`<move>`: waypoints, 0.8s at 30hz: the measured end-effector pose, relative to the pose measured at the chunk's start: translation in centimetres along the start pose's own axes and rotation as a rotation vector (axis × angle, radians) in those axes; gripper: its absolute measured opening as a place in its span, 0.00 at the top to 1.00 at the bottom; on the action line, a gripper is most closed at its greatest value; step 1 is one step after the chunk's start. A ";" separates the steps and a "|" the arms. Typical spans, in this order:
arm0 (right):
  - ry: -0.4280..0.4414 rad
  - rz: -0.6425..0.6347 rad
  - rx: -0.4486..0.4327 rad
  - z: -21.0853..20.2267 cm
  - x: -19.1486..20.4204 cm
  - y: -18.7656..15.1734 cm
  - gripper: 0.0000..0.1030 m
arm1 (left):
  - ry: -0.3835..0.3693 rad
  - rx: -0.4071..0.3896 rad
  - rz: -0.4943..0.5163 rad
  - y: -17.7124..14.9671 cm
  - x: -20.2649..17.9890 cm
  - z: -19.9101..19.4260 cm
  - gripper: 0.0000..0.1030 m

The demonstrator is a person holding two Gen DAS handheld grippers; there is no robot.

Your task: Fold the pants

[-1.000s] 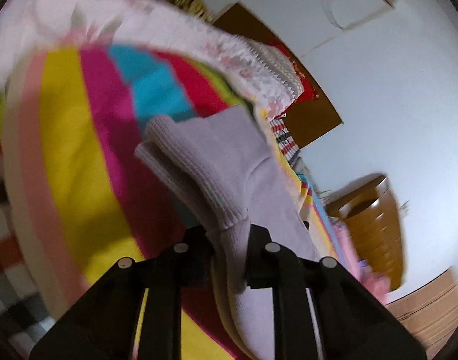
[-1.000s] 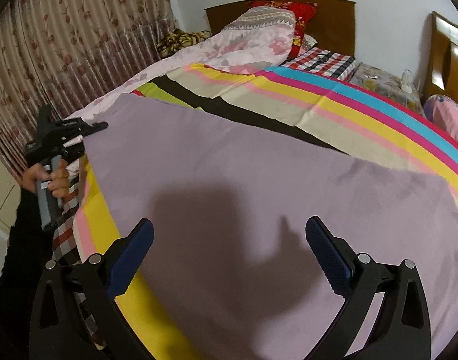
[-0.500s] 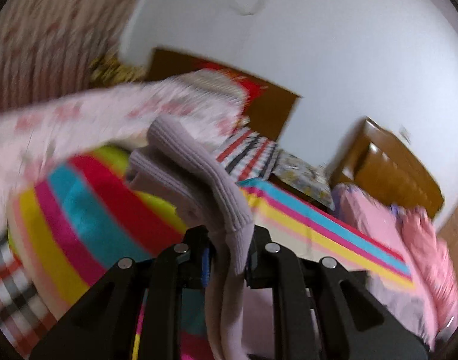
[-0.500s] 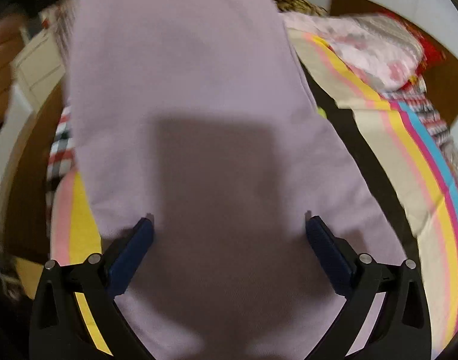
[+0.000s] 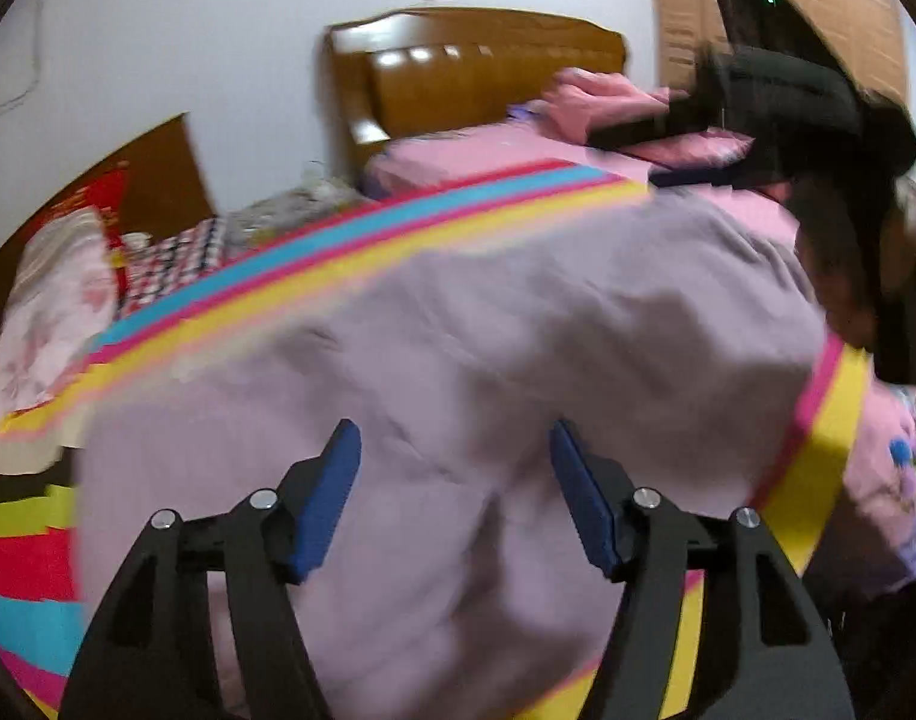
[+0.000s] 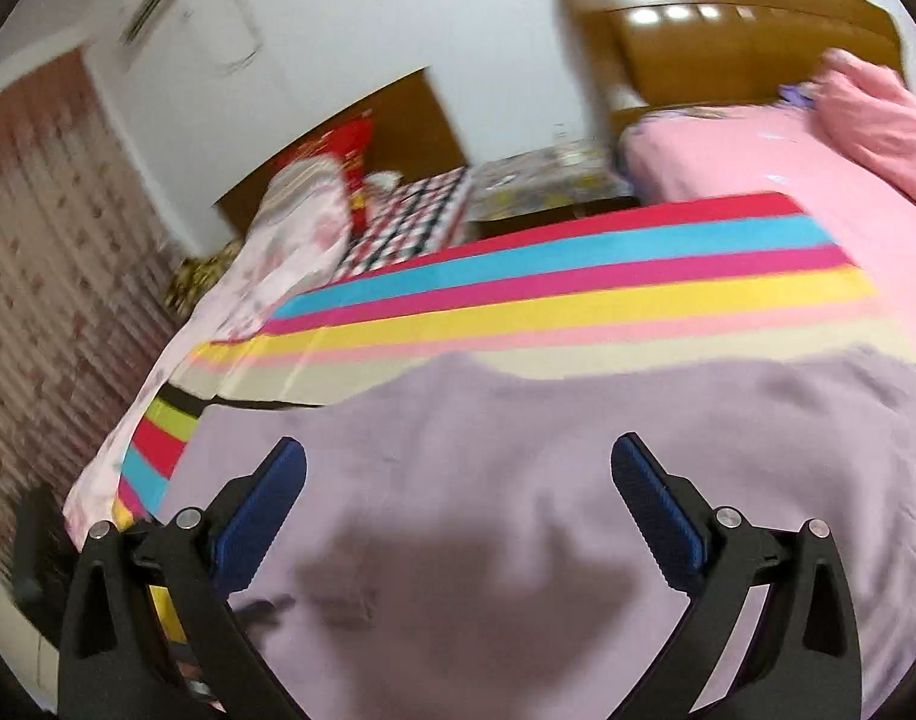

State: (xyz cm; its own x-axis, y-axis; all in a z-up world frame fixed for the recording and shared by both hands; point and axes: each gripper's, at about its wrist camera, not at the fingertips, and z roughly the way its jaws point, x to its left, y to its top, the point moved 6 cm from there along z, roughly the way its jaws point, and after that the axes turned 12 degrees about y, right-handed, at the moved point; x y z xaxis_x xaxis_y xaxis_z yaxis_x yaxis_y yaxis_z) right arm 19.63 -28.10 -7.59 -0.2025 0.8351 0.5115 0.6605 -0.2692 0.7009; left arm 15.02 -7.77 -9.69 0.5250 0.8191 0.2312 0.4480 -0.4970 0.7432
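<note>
Nearest, left wrist view: left gripper (image 5: 452, 480) has its jaws opening, nothing between the blue pads (image 5: 326, 498); lilac cloth lies beyond/under them, not pinched. Right gripper (image 6: 458, 516) stands wide, nothing held, pads clear of the cloth below.

Pants (image 6: 548, 480): one lilac pair, lying on the striped blanket (image 6: 578, 282) on the bed, filling the near part of both views. Looks folded over at least once, but layers hard to tell w/ the motion blur. Surface rumpled, esp. in the left view (image 5: 518, 330).

Risks, as I judge them:
- Fold not flat: wrinkles get locked in if the next fold goes on w/o smoothing.
- With neither gripper holding, top layer may slide or spring back, edges end up misaligned.
- Next pinch could catch the blanket along w/ the pants, since cloth lies straight on cloth.
- Near edge sits by the bed's side in the right view; a tug toward the person could drag it off.

Counts, near to far: 2 grippers, 1 pair of pants, 1 striped blanket, 1 floral quilt (image 6: 290, 252), 2 wooden headboards (image 6: 728, 36), 1 pink bed beyond (image 6: 758, 180). Dark shape at right of left view (image 5: 818, 120), prob. the person, too blurred to say.
</note>
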 end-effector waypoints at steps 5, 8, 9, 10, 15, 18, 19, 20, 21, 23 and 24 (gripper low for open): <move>0.061 0.027 0.079 -0.3 1.1 -4.7 0.04 | -0.025 -0.062 -0.159 -2.3 3.6 -2.9 0.06; 0.153 0.067 0.147 1.7 3.0 -7.8 0.04 | 0.102 -0.034 -0.282 -4.6 8.6 -4.2 0.05; 0.193 0.091 0.169 2.4 4.0 -8.5 0.04 | 0.151 -0.018 -0.325 -5.7 10.3 -4.5 0.05; 0.238 0.119 0.194 3.8 4.8 -9.1 0.07 | 0.192 -0.005 -0.364 -6.9 12.1 -4.6 0.05; 0.269 0.137 0.292 7.8 7.2 -9.4 0.19 | 0.277 0.047 -0.432 -10.3 15.6 -5.4 0.05; 0.225 0.158 0.371 9.9 7.5 -9.5 0.20 | 0.315 0.086 -0.382 -11.6 15.8 -4.6 0.05; 0.219 0.158 0.372 10.1 7.5 -9.3 0.20 | 0.315 0.092 -0.375 -12.0 15.9 -4.4 0.05; 0.214 0.163 0.379 10.2 7.4 -9.3 0.20 | 0.310 0.098 -0.373 -12.7 15.3 -4.6 0.05; 0.206 0.164 0.386 10.8 7.6 -8.9 0.20 | 0.306 0.103 -0.375 -13.1 15.3 -4.5 0.05; 0.201 0.157 0.394 11.4 7.9 -8.6 0.20 | 0.297 0.107 -0.382 -13.7 15.3 -4.6 0.05; 0.191 0.147 0.399 11.4 7.9 -8.5 0.20 | 0.292 0.105 -0.389 -13.9 15.4 -4.5 0.04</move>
State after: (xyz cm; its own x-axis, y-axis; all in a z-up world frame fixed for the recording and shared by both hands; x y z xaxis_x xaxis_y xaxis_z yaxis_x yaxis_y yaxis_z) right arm 20.71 -13.74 -15.16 -0.1904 0.6887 0.6996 0.9111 -0.1415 0.3872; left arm 13.65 13.04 -13.69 0.0868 0.9881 0.1270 0.6487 -0.1528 0.7455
